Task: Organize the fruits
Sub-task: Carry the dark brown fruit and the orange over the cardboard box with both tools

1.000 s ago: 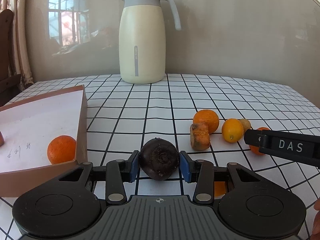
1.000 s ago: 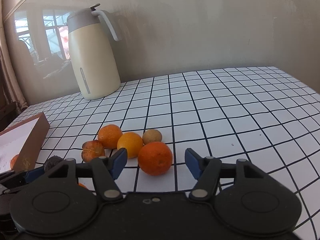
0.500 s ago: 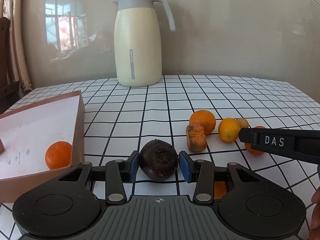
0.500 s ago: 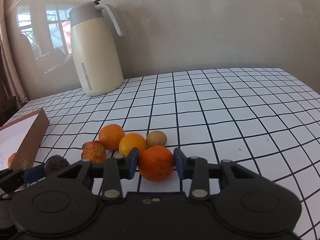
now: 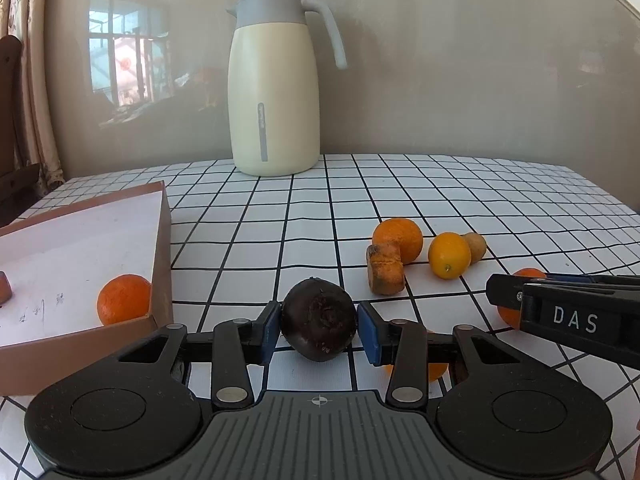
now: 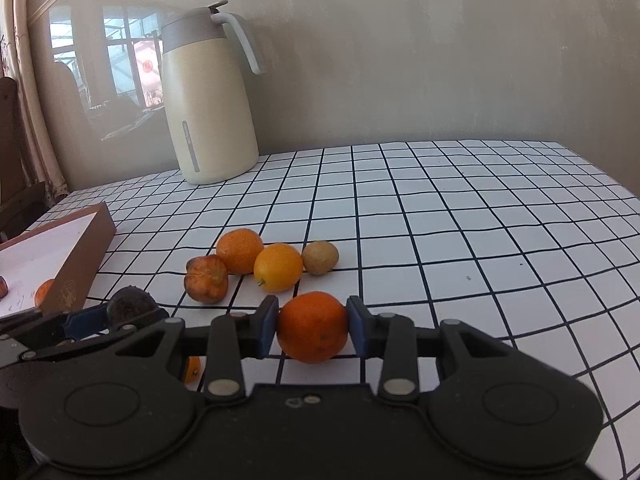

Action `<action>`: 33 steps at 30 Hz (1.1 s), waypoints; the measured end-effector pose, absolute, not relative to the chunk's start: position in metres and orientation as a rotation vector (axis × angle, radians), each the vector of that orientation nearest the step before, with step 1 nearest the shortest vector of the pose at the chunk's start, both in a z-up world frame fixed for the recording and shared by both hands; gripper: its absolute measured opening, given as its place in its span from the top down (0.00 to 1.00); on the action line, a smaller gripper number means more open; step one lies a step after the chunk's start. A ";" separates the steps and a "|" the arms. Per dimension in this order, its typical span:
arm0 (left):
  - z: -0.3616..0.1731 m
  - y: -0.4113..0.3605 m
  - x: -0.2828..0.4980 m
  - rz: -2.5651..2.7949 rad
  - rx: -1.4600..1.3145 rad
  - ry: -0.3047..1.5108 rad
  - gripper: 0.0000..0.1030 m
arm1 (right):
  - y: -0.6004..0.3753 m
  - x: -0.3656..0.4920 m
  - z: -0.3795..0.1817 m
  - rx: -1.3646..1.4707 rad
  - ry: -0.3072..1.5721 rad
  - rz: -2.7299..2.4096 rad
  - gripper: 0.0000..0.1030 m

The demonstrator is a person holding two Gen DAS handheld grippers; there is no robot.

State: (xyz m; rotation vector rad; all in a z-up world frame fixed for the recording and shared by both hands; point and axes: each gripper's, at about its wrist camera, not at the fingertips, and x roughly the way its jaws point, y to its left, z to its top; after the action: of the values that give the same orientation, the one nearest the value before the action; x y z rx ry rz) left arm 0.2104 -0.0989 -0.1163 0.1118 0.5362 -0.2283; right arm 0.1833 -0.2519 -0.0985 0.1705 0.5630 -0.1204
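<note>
Orange clamped in right claw; left claw grips dark fruit.

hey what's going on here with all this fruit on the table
A person is sorting fruit with a gripper in each hand. The left gripper is shut on a dark round fruit, and the right gripper is shut on an orange. One orange already sits in the cardboard box at the left. Four more fruits wait in a cluster on the checked table.
</note>
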 end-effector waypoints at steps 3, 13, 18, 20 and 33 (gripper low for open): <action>-0.115 -0.094 0.204 -0.232 0.108 0.528 0.59 | -0.250 0.174 -0.095 0.163 0.552 -0.120 0.72; -0.107 -0.070 0.178 -0.220 0.120 0.501 0.59 | -0.235 0.142 -0.083 0.169 0.519 -0.089 0.72; -0.105 -0.054 0.168 -0.203 0.107 0.500 0.59 | -0.220 0.131 -0.081 0.149 0.513 -0.055 0.72; -0.104 -0.048 0.165 -0.193 0.106 0.498 0.59 | -0.214 0.129 -0.082 0.142 0.518 -0.043 0.72; -0.091 -0.003 0.143 -0.126 0.095 0.448 0.59 | -0.167 0.119 -0.074 0.108 0.485 0.066 0.72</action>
State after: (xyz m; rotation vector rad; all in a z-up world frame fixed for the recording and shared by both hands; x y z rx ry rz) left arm 0.1433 -0.0028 -0.0913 0.0953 0.4484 -0.1263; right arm 0.1191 -0.1670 -0.0738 0.1081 0.4855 0.0664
